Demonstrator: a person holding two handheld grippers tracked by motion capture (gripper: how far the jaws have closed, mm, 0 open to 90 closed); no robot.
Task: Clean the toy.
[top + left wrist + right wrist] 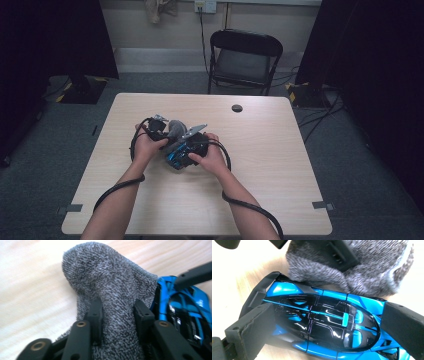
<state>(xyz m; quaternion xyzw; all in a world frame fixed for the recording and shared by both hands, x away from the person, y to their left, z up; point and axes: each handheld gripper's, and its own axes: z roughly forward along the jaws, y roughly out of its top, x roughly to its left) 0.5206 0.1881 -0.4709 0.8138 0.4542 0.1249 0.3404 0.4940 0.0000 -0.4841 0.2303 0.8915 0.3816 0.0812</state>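
A grey knitted sock (110, 277) lies bunched on the light wooden table (280, 160), and my left gripper (118, 315) is shut on a raised fold of it, fabric pressed between both pads. Right beside it sits a blue and black toy car (322, 322). My right gripper (327, 325) is shut on the car, one jaw at its tail and one at its nose. In the high view both hands meet at the table's middle: the left gripper (165, 131) on the sock (175, 128), the right gripper (181, 150) on the car (175, 158). The car's blue side (175, 302) touches the sock.
A black folding chair (245, 55) stands beyond the far edge of the table. A round cable hole (237, 108) sits near the far edge. Black cables (250, 207) trail from both grippers toward the near edge. Dark curtains flank the room.
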